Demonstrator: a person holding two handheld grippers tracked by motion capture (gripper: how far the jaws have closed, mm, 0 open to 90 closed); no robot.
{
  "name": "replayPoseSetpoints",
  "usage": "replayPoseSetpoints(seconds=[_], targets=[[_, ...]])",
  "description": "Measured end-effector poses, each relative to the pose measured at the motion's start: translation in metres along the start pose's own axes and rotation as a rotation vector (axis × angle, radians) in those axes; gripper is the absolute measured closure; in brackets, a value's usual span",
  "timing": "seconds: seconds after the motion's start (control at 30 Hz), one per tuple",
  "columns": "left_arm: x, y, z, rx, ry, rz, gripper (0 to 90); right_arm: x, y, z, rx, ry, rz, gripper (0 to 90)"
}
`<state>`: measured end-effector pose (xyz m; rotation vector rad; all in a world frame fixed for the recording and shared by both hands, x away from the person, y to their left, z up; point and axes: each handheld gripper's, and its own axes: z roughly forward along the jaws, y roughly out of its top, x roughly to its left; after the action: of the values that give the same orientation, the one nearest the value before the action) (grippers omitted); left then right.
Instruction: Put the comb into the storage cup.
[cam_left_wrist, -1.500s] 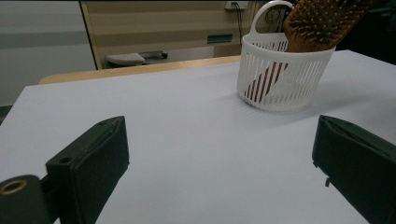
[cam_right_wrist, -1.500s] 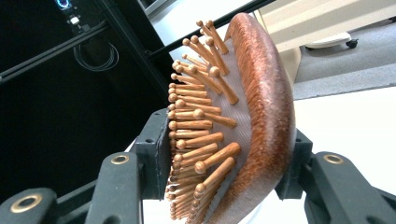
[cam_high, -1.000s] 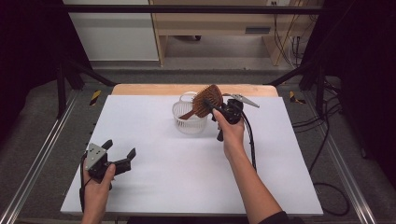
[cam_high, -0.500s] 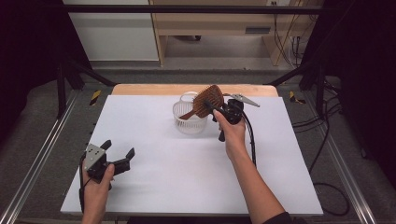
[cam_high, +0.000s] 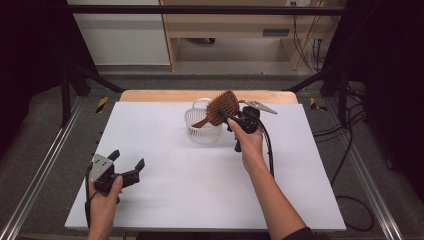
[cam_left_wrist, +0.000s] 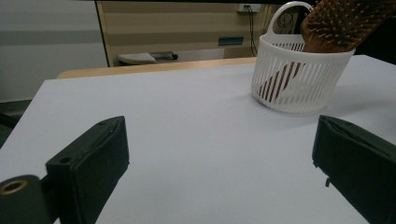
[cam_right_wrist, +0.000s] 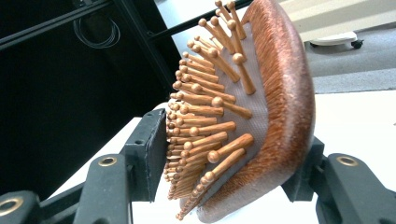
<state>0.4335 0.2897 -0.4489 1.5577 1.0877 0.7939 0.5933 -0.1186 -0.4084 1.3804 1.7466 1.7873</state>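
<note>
1. Brown wood makes up the hairbrush (cam_high: 222, 106), a paddle type with round-tipped wooden pins on a grey cushion; its handle points down into the white basket (cam_high: 203, 131) and its head leans out over the rim toward the right gripper (cam_high: 226, 116).
2. White slotted plastic forms that basket, which has a loop handle at its far side and stands on the white table sheet (cam_high: 200, 185), toward the far edge and a little right of centre.
3. The right gripper, seen from above, sits just right of the basket with the person's right hand (cam_high: 247, 145) under it and its cable trailing back along the forearm.
4. In the right gripper view the brush head (cam_right_wrist: 252, 112) stands between the two black jaws, pins toward the left jaw and the smooth back against the right one.
5. The jaws there have just been opening a little; the pin tips lie at the face of the left jaw, and I cannot tell whether the pads press on the head or merely flank it.
6. The left gripper (cam_high: 129, 169) rests near the table's front left corner, well apart from the basket, held in the left hand (cam_high: 102, 200).
7. Its jaws stand wide with bare sheet between them, and the left gripper view looks across the table to the basket (cam_left_wrist: 299, 77) and brush (cam_left_wrist: 343, 23).
</note>
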Motion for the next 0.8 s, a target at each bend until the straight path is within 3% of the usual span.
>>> replayPoseSetpoints(seconds=[0.43, 0.8], targets=[[0.0005, 0.0015, -0.0015, -0.009, 0.002, 0.002, 4.0, -0.0005, 0.0024, -0.003, 0.025, -0.031, -0.03, 33.2], [0.0016, 0.0034, -0.0028, -0.022, -0.002, -0.003, 4.0, 0.0033, 0.0061, -0.0012, 0.039, -0.048, -0.052, 31.8]])
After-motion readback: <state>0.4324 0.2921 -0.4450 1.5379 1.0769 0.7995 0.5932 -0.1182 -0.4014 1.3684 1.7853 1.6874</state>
